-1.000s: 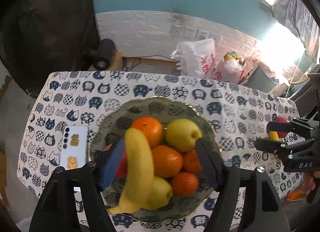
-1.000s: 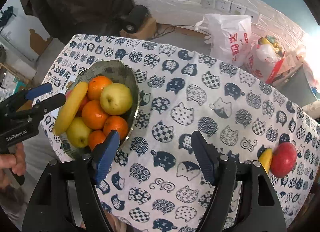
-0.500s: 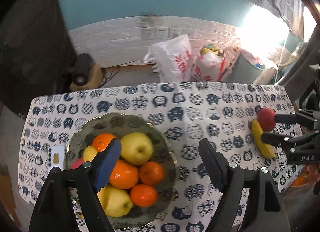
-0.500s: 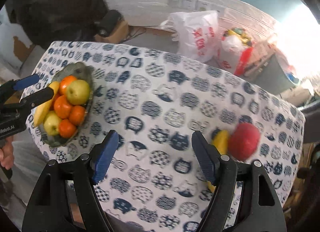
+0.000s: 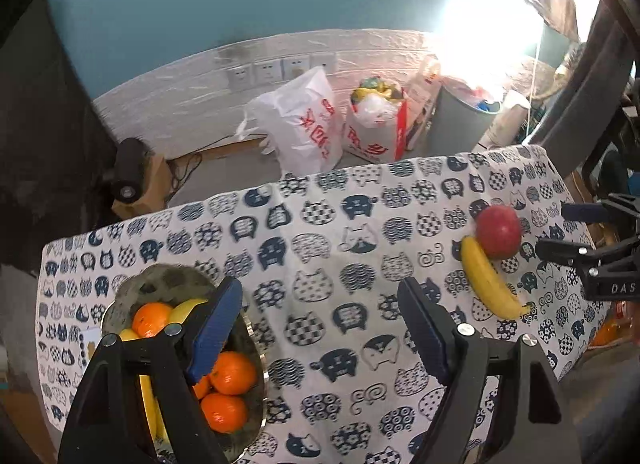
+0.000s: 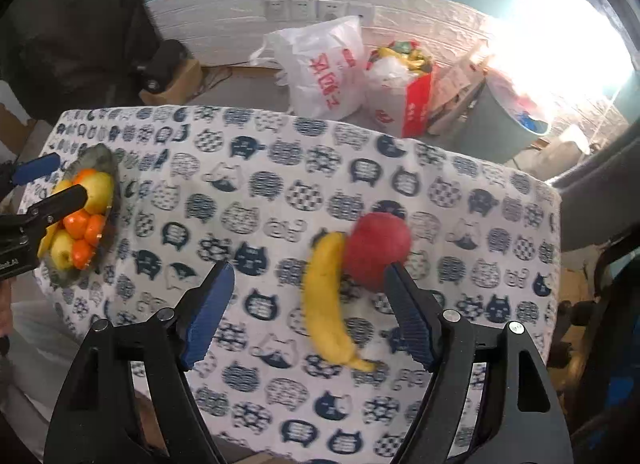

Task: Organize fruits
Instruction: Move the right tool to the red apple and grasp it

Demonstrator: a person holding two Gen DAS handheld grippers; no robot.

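Both tools are wide and empty right now; the right tool has just been opening and hangs over the banana, likely lining up to grab it. The smooth curved banana lies touching the round red apple on the counter's right side, on a soft cat-print cloth. The left tool sits near the bowl of glossy oranges, far left.
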